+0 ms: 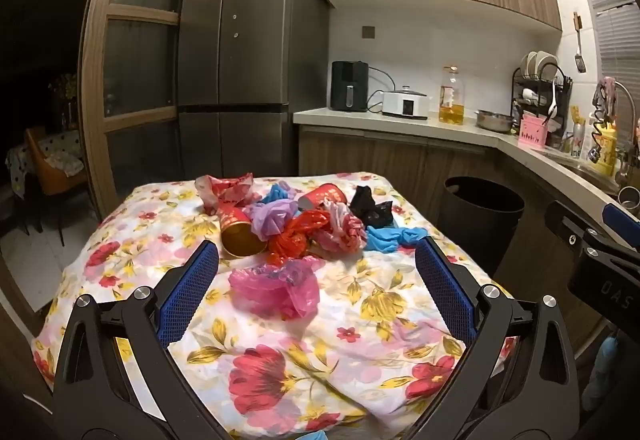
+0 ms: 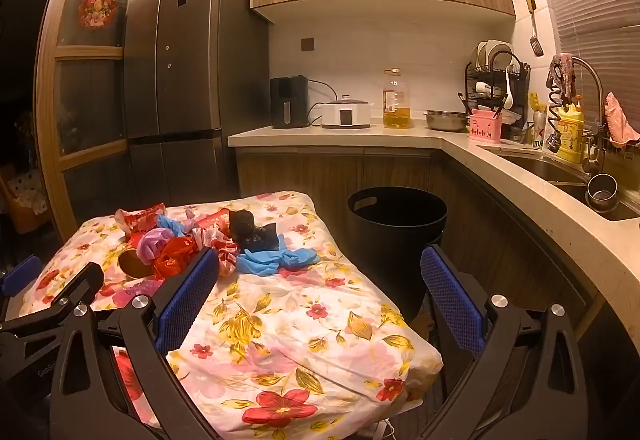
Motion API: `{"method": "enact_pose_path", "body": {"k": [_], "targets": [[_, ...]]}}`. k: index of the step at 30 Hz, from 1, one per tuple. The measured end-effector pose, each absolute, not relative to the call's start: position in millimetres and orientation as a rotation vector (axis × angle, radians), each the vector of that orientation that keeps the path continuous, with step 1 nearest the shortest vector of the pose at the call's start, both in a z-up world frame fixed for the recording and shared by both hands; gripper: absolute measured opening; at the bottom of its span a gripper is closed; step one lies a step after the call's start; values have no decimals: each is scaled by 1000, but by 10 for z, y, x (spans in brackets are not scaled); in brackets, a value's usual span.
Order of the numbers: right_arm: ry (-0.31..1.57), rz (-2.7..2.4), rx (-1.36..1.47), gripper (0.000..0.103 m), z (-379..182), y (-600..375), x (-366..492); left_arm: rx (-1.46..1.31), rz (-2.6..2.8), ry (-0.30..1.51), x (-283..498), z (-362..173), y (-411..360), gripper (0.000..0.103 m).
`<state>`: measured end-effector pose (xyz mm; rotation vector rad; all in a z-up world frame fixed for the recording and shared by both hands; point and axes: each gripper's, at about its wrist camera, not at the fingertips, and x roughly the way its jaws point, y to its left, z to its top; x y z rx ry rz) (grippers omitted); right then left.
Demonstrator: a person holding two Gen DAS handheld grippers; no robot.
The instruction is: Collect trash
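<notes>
Trash lies in a pile on the flowered tablecloth: a pink plastic bag nearest me, a red bag, a purple bag, two red-and-gold paper cups on their sides, a black bag and blue gloves. A black trash bin stands on the floor right of the table. My left gripper is open and empty above the pink bag. My right gripper is open and empty over the table's right side, with the blue gloves and the bin ahead.
A grey fridge stands behind the table. The counter runs along the back and right with an air fryer, cooker, oil bottle, dish rack and sink. A wooden door frame stands at the left.
</notes>
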<state>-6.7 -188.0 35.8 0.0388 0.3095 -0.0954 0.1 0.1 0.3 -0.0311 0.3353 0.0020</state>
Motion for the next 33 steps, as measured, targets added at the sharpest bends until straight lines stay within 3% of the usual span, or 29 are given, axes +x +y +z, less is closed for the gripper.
{"method": "enact_pose_path", "body": {"k": [33], "targets": [[315, -97, 36, 98, 352, -1889, -67, -31, 6, 323, -14, 8, -3, 97]]}}
